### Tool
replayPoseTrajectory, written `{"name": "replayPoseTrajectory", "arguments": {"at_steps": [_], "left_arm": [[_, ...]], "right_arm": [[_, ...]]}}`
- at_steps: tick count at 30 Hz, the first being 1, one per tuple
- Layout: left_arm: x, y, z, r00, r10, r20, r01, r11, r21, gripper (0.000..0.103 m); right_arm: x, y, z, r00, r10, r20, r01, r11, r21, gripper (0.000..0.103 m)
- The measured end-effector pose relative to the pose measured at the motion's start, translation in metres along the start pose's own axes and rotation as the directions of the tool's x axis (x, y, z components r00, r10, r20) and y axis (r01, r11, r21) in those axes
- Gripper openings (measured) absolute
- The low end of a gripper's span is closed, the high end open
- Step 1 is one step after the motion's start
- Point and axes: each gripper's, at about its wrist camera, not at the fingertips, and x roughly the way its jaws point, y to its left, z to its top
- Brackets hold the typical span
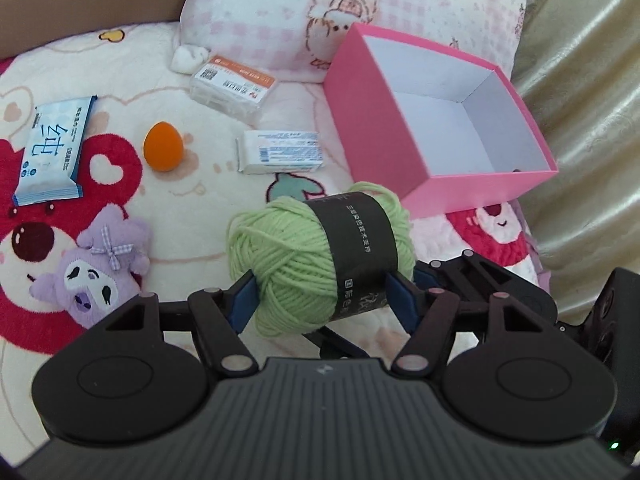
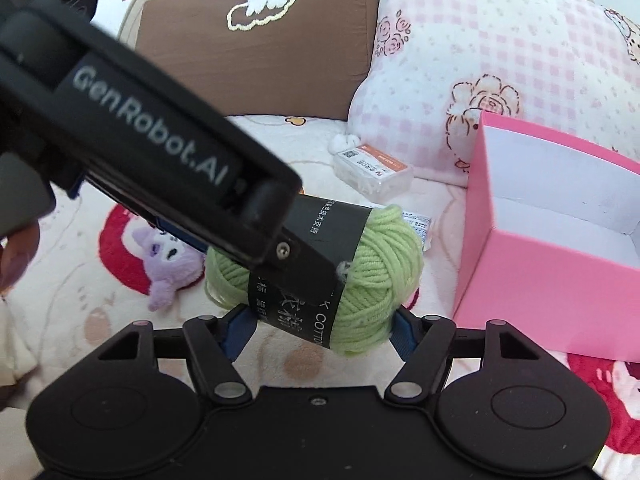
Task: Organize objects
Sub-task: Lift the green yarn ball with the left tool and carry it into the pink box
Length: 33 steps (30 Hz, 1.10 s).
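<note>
A light green yarn ball (image 1: 288, 264) with a black paper band hangs above the patterned blanket (image 1: 120, 216). My left gripper (image 1: 322, 300) is shut on it, one blue pad on each side. In the right wrist view the same yarn ball (image 2: 380, 264) also sits between the pads of my right gripper (image 2: 320, 330), which press on its lower part. The left gripper's black body (image 2: 160, 140) crosses over the yarn from the upper left. An empty open pink box (image 1: 400, 128) stands just beyond and to the right of the yarn, and its pink wall (image 2: 540, 280) is close on the right.
On the blanket lie an orange sponge egg (image 1: 162, 146), a blue wipes pack (image 1: 52, 148), a purple plush (image 1: 96, 276), a white packet (image 1: 280, 152) and a clear swab case (image 1: 234, 88). A pink checked pillow (image 1: 300, 12) and a brown pillow (image 2: 256, 40) are behind. A person's hand (image 2: 16, 256) shows at left.
</note>
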Motion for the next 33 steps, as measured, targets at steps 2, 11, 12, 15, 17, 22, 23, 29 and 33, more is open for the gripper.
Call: {"name": "replayPoseTrajectory", "arguments": {"at_steps": [2, 11, 12, 15, 17, 22, 23, 29, 33], "left_arm": [[-0.007, -0.005, 0.000, 1.000, -0.007, -0.003, 0.007, 1.000, -0.011, 0.066], [-0.046, -0.034, 0.002, 1.000, 0.000, 0.018, 0.000, 1.000, 0.004, 0.067], [-0.050, -0.040, 0.002, 1.000, 0.008, 0.023, -0.008, 1.000, 0.015, 0.067], [-0.058, -0.059, 0.003, 0.999, 0.044, 0.028, -0.046, 0.997, 0.055, 0.070], [-0.062, -0.070, 0.004, 0.998, 0.057, 0.032, -0.059, 0.995, 0.074, 0.070], [-0.072, -0.091, 0.012, 0.997, 0.057, 0.044, -0.061, 0.993, 0.103, 0.070], [-0.073, -0.096, 0.015, 0.997, 0.057, 0.046, -0.062, 0.992, 0.112, 0.070], [-0.074, -0.117, 0.029, 0.997, 0.066, 0.026, -0.069, 0.987, 0.142, 0.070], [-0.069, -0.125, 0.034, 0.998, 0.063, 0.010, -0.063, 0.987, 0.145, 0.070]], "right_arm": [[-0.010, -0.002, 0.003, 1.000, 0.007, 0.000, -0.007, 1.000, -0.003, 0.073], [-0.056, -0.007, 0.024, 0.998, 0.054, 0.029, -0.053, 0.998, -0.044, 0.073], [-0.060, -0.007, 0.026, 0.998, 0.053, 0.028, -0.052, 0.997, -0.048, 0.073], [-0.073, -0.012, 0.032, 0.997, 0.068, 0.033, -0.067, 0.997, -0.031, 0.073], [-0.079, -0.016, 0.033, 0.997, 0.060, 0.039, -0.058, 0.998, -0.037, 0.073], [-0.096, -0.035, 0.041, 0.996, 0.067, 0.056, -0.067, 0.998, -0.006, 0.073], [-0.098, -0.037, 0.042, 0.996, 0.066, 0.061, -0.066, 0.998, 0.002, 0.073], [-0.111, -0.046, 0.049, 0.996, 0.059, 0.074, -0.061, 0.998, 0.029, 0.073], [-0.119, -0.053, 0.050, 0.997, 0.057, 0.061, -0.059, 0.998, 0.033, 0.073]]}}
